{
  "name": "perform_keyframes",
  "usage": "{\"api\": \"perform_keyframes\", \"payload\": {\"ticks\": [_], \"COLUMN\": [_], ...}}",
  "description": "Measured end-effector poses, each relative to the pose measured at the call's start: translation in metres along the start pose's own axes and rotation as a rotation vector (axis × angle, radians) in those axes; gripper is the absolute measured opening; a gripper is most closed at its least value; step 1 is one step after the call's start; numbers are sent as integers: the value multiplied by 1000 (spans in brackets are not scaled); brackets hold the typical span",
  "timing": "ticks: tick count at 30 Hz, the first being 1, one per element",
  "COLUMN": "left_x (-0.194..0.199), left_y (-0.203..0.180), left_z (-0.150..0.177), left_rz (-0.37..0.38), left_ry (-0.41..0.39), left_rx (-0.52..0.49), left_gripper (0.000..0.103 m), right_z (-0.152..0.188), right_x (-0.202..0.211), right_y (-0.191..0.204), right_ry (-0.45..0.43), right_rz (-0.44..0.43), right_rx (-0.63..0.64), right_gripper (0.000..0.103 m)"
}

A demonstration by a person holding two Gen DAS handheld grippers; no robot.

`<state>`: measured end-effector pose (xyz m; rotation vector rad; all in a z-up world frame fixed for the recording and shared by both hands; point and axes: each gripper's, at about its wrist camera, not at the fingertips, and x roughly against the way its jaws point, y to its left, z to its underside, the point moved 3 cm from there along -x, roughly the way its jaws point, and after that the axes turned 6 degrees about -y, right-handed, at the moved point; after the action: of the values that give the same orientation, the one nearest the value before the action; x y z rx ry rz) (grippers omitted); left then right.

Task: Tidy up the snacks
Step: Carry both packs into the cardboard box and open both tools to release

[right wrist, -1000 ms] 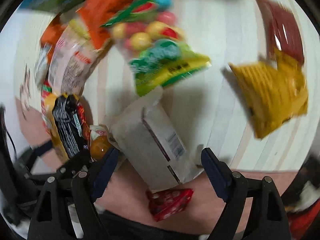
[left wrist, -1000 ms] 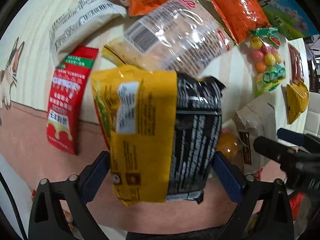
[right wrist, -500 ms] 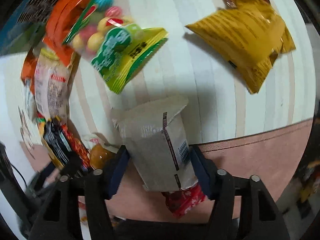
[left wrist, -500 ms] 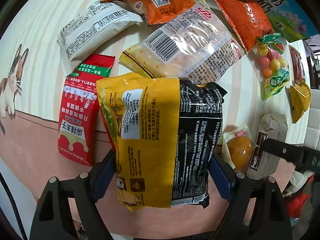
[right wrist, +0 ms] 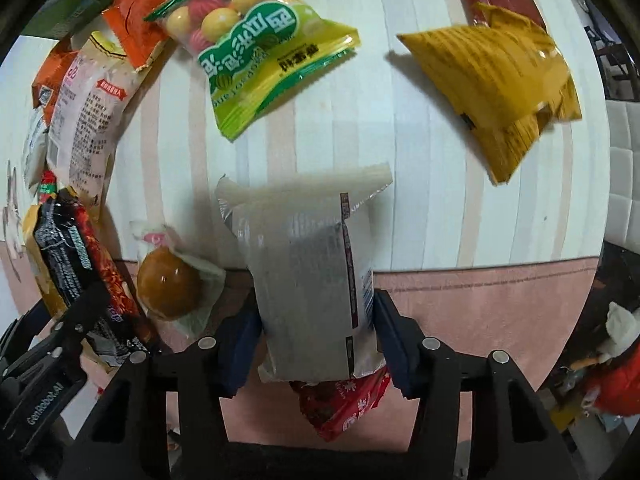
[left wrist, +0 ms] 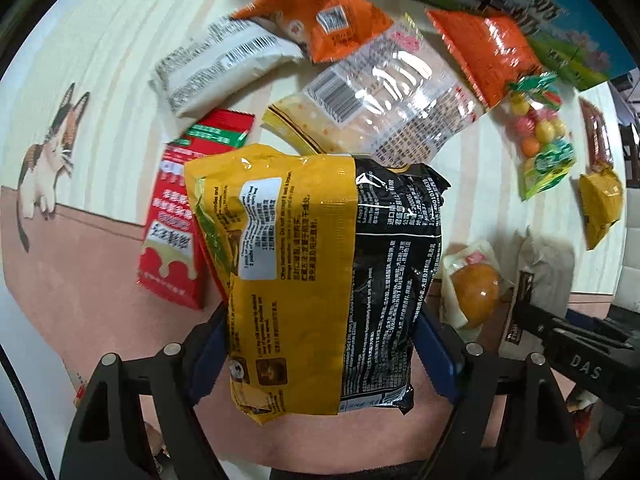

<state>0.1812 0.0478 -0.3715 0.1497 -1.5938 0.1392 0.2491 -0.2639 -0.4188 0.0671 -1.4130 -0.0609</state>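
My left gripper (left wrist: 320,340) is shut on a yellow and black noodle packet (left wrist: 316,272), which it holds above the table's near edge; the packet also shows in the right wrist view (right wrist: 76,264). My right gripper (right wrist: 316,336) is shut on a silver-grey snack pouch (right wrist: 308,272), seen from the left wrist (left wrist: 540,276). A small wrapped golden bun (right wrist: 168,284) lies between the two grippers, also in the left wrist view (left wrist: 474,288). A red packet (right wrist: 344,404) lies under the pouch.
Snacks lie scattered on the striped table (right wrist: 420,208): a red packet (left wrist: 180,232), a white packet (left wrist: 224,64), two orange bags (left wrist: 320,16), a clear bag (left wrist: 384,96), a candy-ball bag (right wrist: 256,56), a yellow bag (right wrist: 500,84). A pink band (right wrist: 480,300) marks the near edge.
My right gripper has closed on the silver-grey pouch and drawn it toward the near edge. My left gripper keeps the noodle packet and has shifted slightly; the bun now lies beside it.
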Motion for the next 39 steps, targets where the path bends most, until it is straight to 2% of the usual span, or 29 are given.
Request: {"api": "perform_keyframes", "payload": {"ticks": [3,9,10,14,15,17,18,20,21,24,26,30,34,39], "left_x": [16,66,74,126,144,163,169,182,186,186,175,134,100,62], "left_y": [-1,-5,-10,-39,-58,-66,-71,-78,-82,-94,-103,-110,-123,-137], "left_z": [-2,-8,-11,-55,-58,-87,-99,-131,-145,-197,-230,-286,-327,-359], "left_rz": [3,28,35,80,89,108,112,120,120,56,36,53,75,99], "left_ry": [-27,-111,-124,-191,-204,-243,-256,-277,-280,-303,-295,-222,-145,-68], "left_rx": [7,-15,-21,-40,-44,-58,-69,-96,-107,-147,-168,-168,-160,-183], "left_gripper": [82,82,82,82,82,82,82,82,82,82,82,82,82,82], "right_z": [28,28,29,24,1,-17,-37,-60,-72,-117,-150,-213,-265,-324], "right_x": [10,63,81,141,152,190,182,216,217,222,221,196,169,128], "right_y": [-9,-38,-43,-58,-49,-62,-30,-37,-32,-24,-27,-9,3,19], "right_ry": [-14,-74,-99,-187,-200,-251,-264,-309,-324,-355,-366,-351,-308,-239], "right_rz": [-44,-164,-191,-264,-278,-316,-323,-323,-316,-294,-273,-233,-201,-186], "right_rx": [-2,-10,-8,6,6,6,5,7,14,24,12,-3,8,12], "right_gripper": [57,57,57,57,57,57,57,57,57,57,57,57,57,57]}}
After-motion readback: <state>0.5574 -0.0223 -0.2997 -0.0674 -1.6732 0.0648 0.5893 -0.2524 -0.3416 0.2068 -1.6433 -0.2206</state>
